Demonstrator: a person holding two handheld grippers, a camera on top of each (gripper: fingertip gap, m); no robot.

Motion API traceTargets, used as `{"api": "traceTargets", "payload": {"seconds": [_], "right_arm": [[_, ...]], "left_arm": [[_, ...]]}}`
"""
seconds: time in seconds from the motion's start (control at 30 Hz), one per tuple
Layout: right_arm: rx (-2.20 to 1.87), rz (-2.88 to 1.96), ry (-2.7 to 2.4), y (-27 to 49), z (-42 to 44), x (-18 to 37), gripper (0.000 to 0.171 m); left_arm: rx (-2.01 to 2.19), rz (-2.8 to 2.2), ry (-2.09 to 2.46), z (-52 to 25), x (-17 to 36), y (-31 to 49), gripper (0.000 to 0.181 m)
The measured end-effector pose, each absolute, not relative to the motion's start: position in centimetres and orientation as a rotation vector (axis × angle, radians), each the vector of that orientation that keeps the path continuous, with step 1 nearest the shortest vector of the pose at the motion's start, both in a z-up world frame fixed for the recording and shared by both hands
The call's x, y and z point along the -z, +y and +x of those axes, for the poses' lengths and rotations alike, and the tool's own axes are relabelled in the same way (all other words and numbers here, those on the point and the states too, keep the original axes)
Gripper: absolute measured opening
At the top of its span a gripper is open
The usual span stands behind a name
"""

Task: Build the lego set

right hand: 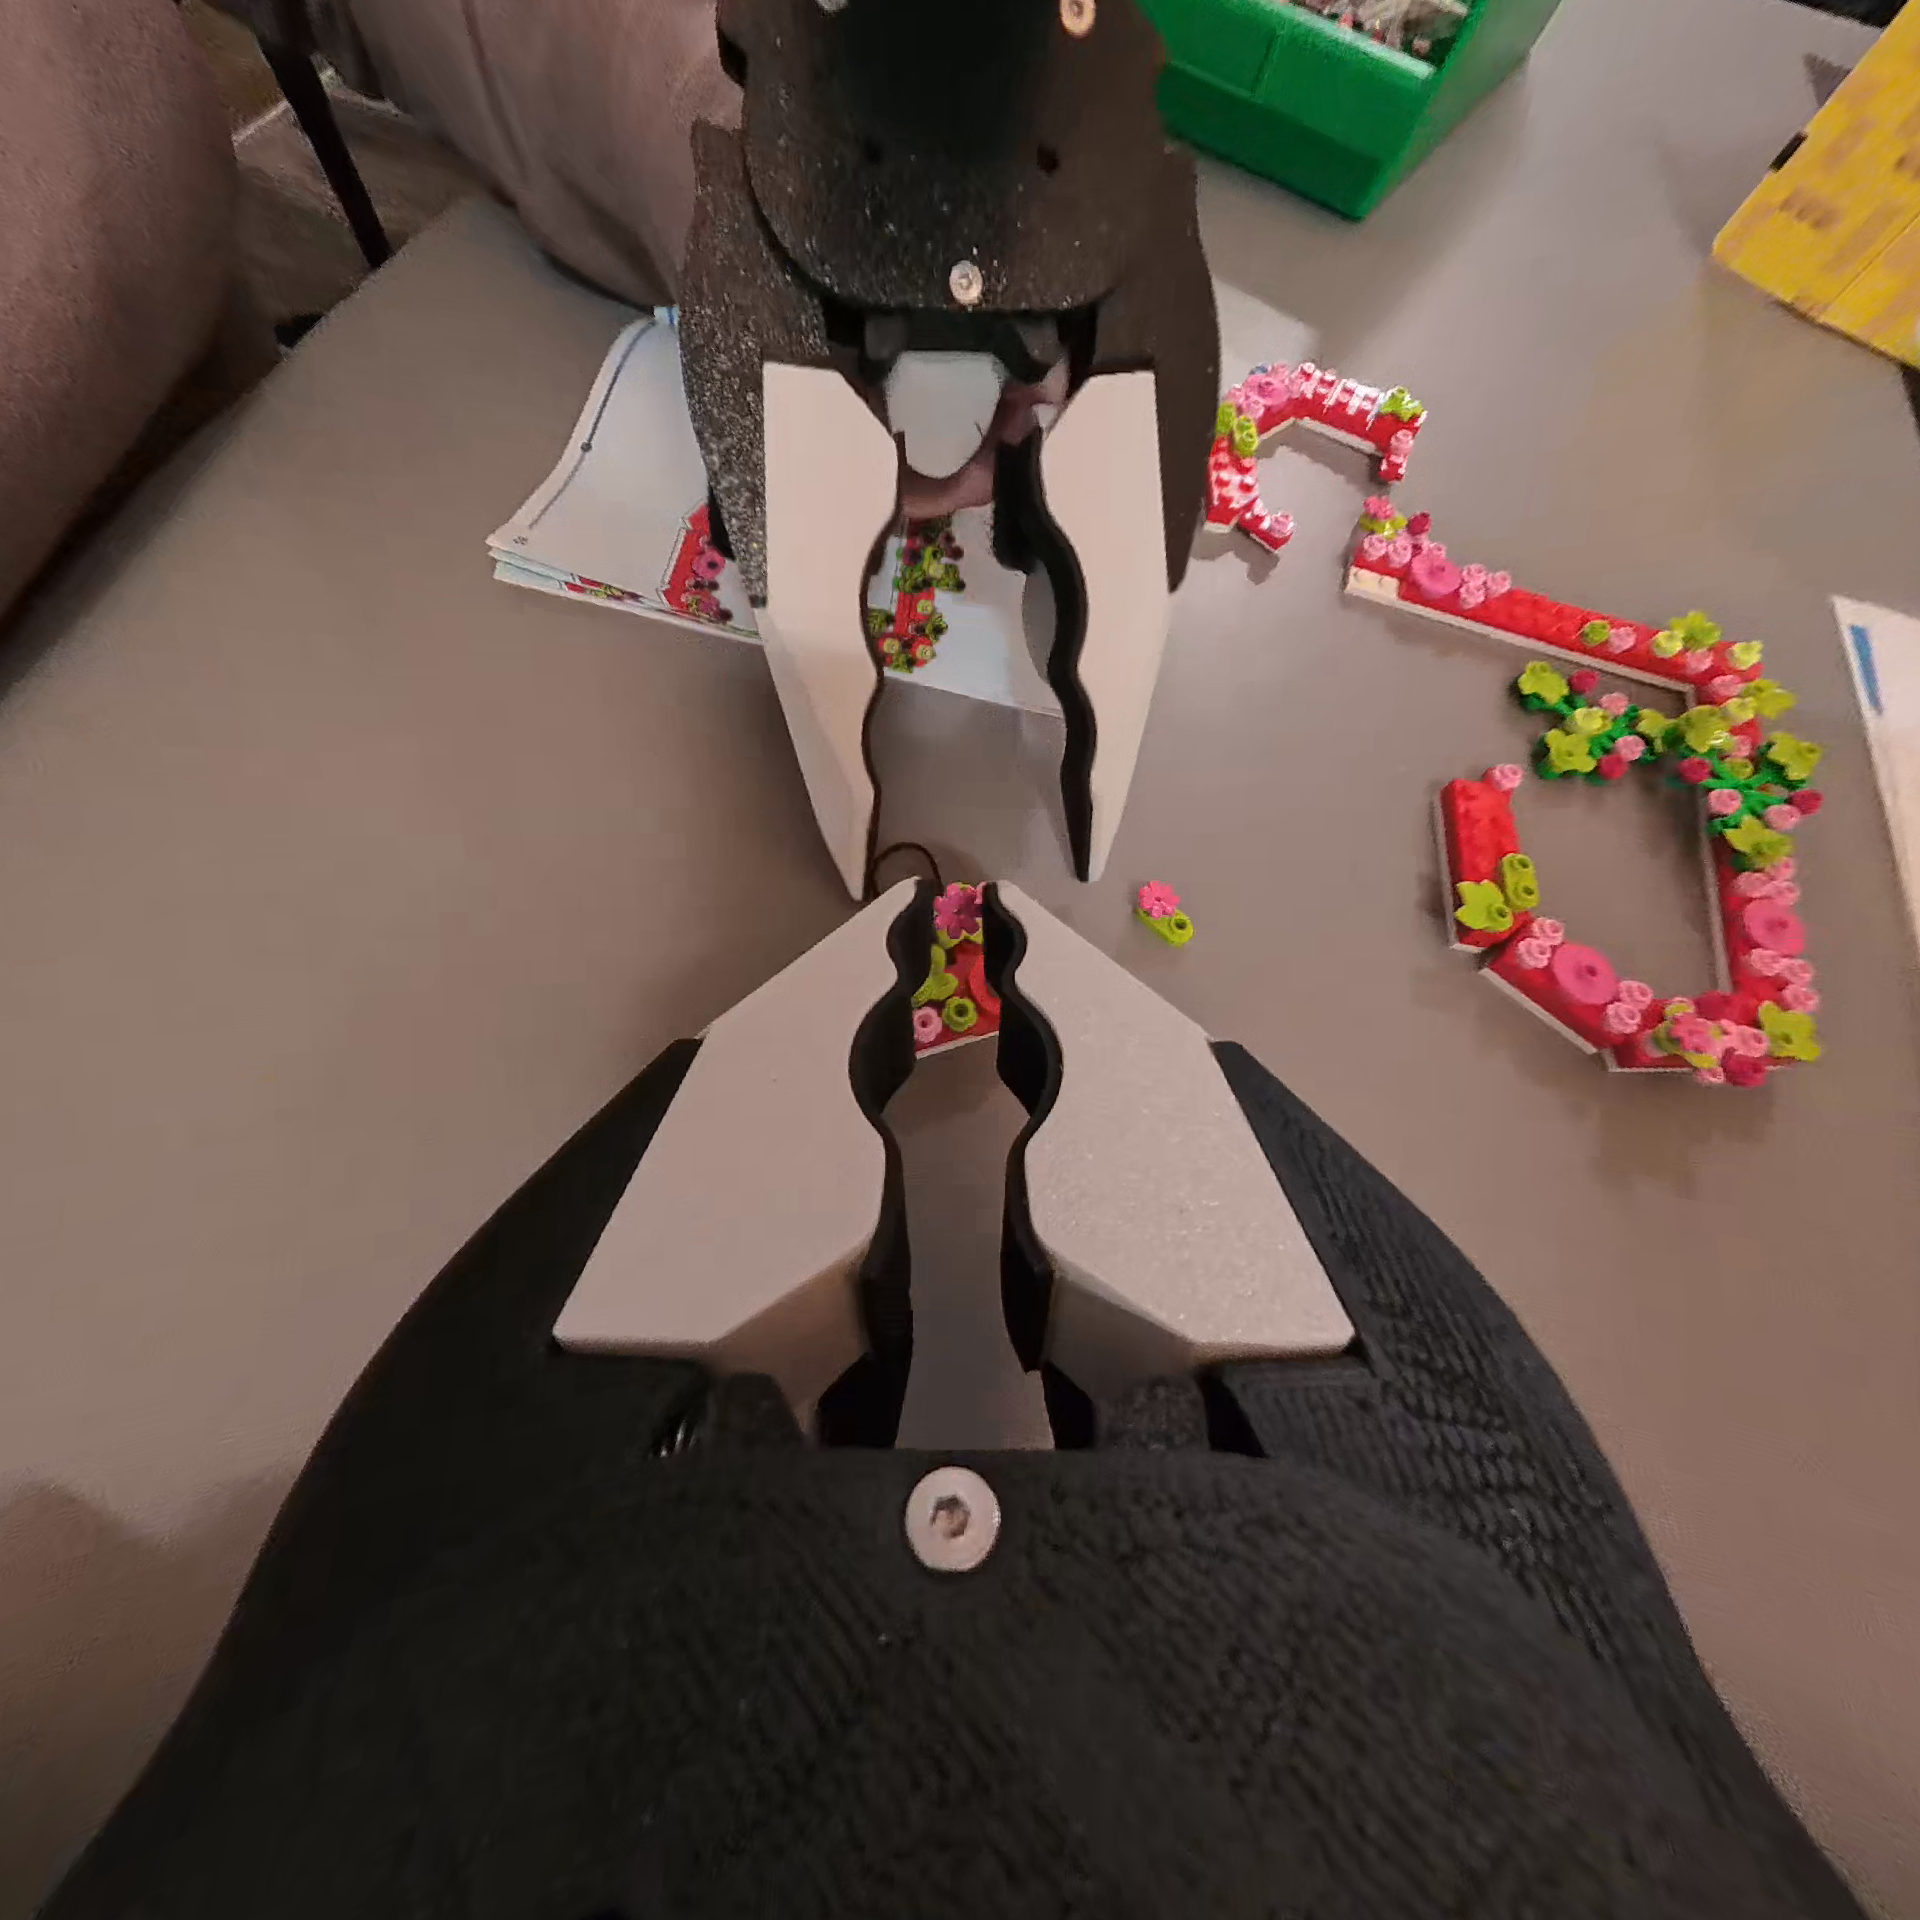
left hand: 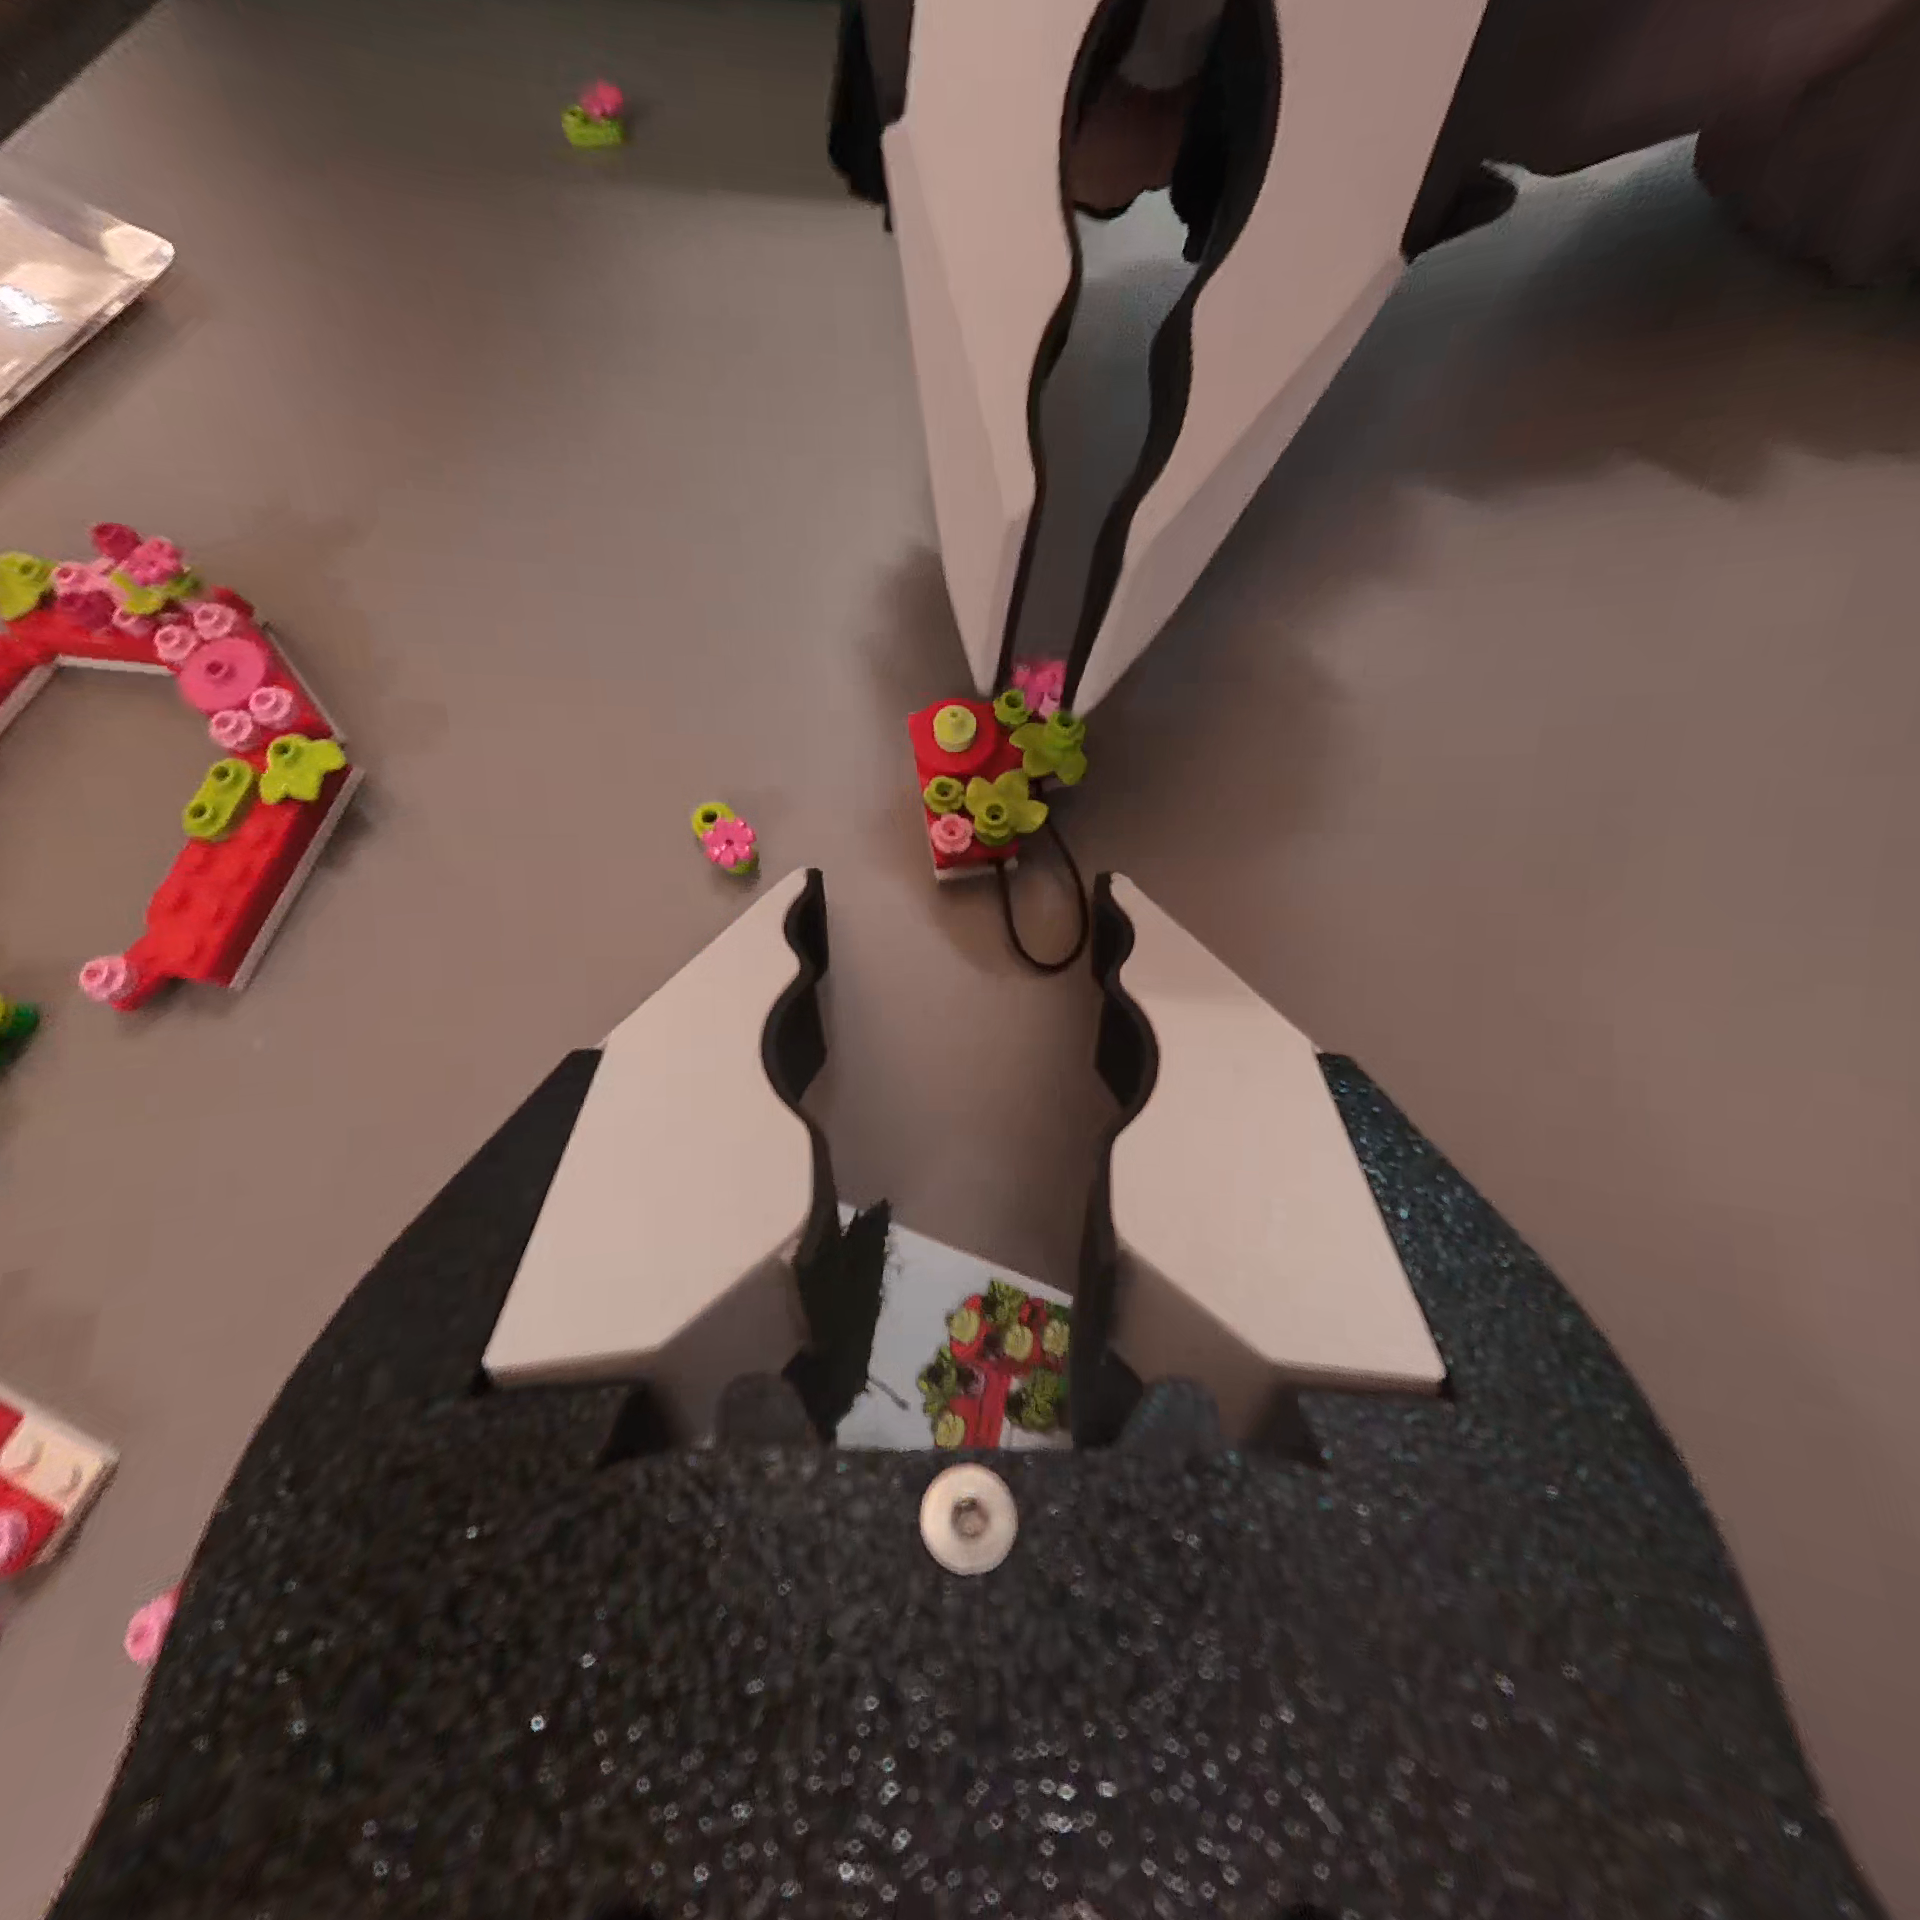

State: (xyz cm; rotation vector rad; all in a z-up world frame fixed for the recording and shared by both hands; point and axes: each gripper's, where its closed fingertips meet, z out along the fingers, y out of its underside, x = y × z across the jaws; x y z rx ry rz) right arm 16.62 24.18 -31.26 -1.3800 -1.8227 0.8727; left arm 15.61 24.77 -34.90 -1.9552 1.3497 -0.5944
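A small red lego assembly (left hand: 961,753) with lime leaves and a pink flower lies on the grey table (left hand: 582,499). It also shows in the right wrist view (right hand: 961,1003). My right gripper (right hand: 954,891) is shut on a pink flower piece (right hand: 956,909) at the assembly's far end. In the left wrist view this gripper (left hand: 1042,698) comes down from the top, holding the flower piece (left hand: 1039,677). My left gripper (left hand: 961,888) is open and empty, its tips just short of the assembly, beside a black cord loop (left hand: 1049,925). It faces me in the right wrist view (right hand: 975,878).
Large red flowered sections (left hand: 239,748) (right hand: 1621,831) lie to one side, and a smaller one (right hand: 1309,447) lies farther off. Loose lime-and-pink pieces (left hand: 727,836) (right hand: 1164,914) (left hand: 594,114) lie nearby. An instruction booklet (right hand: 613,499), green bin (right hand: 1330,94), yellow box (right hand: 1839,208) and plastic bag (left hand: 62,281) sit around. The grippers are tip to tip, or close to it.
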Motion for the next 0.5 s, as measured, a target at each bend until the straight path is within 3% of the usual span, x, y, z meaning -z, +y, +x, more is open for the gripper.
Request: {"api": "traceTargets", "payload": {"seconds": [0.5], "right_arm": [[-0.874, -1.363, -1.865, 24.3, 15.4, 32.2, 0.007]], "left_arm": [[0.591, -1.854, 1.472, 16.7, 35.1, 24.7, 0.02]]}}
